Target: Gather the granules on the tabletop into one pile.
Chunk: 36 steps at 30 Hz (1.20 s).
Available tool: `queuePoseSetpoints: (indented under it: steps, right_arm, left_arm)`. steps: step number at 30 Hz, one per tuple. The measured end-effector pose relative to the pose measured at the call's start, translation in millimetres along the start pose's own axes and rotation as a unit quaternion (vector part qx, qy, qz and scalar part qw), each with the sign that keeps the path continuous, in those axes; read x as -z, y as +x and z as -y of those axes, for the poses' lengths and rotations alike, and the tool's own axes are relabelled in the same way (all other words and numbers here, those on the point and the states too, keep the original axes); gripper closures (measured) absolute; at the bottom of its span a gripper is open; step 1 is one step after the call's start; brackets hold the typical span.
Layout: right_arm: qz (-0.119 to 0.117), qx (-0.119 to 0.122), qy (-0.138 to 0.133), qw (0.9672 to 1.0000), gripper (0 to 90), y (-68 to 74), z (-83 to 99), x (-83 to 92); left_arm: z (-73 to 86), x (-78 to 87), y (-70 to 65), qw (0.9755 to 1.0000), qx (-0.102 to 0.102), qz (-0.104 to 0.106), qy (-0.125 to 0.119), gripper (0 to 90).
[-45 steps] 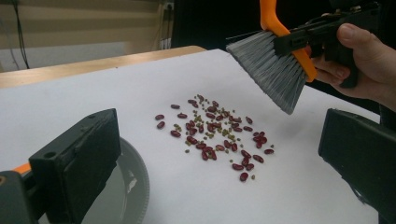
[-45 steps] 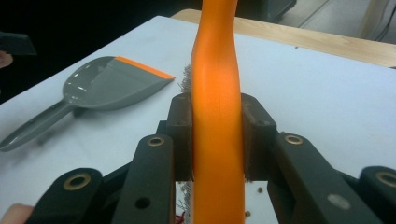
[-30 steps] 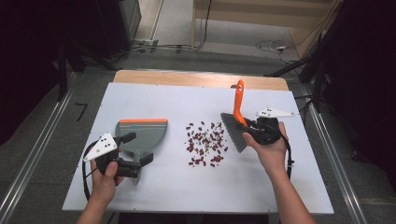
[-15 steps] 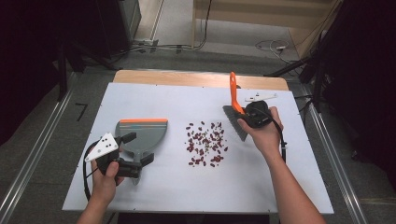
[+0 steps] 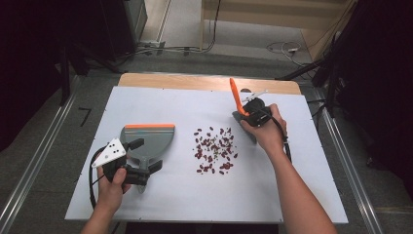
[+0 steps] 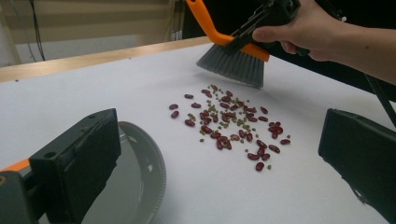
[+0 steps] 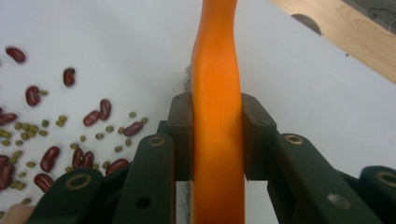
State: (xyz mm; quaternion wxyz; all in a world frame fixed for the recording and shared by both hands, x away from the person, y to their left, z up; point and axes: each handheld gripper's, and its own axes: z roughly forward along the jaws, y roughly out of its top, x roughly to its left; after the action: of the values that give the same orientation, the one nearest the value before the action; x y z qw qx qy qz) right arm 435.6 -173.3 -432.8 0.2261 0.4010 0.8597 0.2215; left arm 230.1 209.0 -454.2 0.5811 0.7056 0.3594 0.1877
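Right now, gripping a brush (image 5: 235, 95) with the right tool (image 5: 242, 111), jaws clamped on either side of its orange handle, as seen close up in the right gripper view. Handle pointing up and away from the beans (image 5: 214, 150), grey bristles pointing down on the beans' far right side. Bristles just beside the nearest beans in the left gripper view, not among them; hard to tell whether touching the surface (image 5: 292, 185). Right hand (image 5: 265, 131) wrapped round the tool's body, to the right of the beans, forearm running back to the near edge.

Beans scattered loosely in one patch on the white surface: dark red kidney-shaped ones mixed with small green ones, none piled on each other.

To the left of the beans, a grey dustpan (image 5: 148, 141) with an orange strip along its far edge, lying flat, well apart from the beans, with bare surface between. No beans visible in the part of the pan that shows in the left gripper view.

Left tool (image 5: 144, 156) at the dustpan's near end, farther from the beans than the pan's body, aimed towards the beans. Jaws wide apart, one over the pan's rim, the other over bare surface, pads pressing on nothing. Left hand (image 5: 111, 187) holding the tool's body, to the near left of the beans.
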Motion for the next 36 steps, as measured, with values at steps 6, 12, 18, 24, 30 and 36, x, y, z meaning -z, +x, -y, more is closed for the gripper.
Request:
queuePoseSetpoints:
  steps: [6, 12, 18, 24, 30, 36]
  right_arm:
    - [-0.025, 0.02, 0.014, 0.9994, 69.1, 23.3, -2.9, -4.3]
    - [-0.042, 0.024, 0.029, 0.9984, 69.0, 40.6, -0.1, 1.5]
    - [-0.047, 0.026, 0.03, 0.9981, 69.0, 46.0, 1.9, 5.8]
    - [-0.06, 0.035, 0.031, 0.9971, 69.0, 55.9, 2.5, 9.9]
    - [-0.068, 0.024, 0.018, 0.9973, 69.0, 57.8, 5.6, 14.8]
    - [-0.078, 0.01, -0.018, 0.9967, 69.0, 54.0, 4.4, 33.7]
  left_arm:
    - [-1.2, 3.3, 6.6, 0.9999, 0.01, -0.01, -0.006, 0.0]
    - [-2.2, 1.4, 6.1, 0.9999, 0.01, -0.007, -0.006, 0.0]
    - [-1.5, 2.7, 6.9, 0.9999, 0.01, -0.01, -0.006, 0.0]
    - [-0.4, 4.3, 6.4, 0.9999, 0.011, -0.012, -0.004, 0.0]
    - [1.1, 5.6, 6.2, 0.9999, 0.012, -0.01, -0.004, 0.0]
    - [2.5, 9.4, 8.4, 0.9997, 0.017, -0.017, -0.005, 0.0]
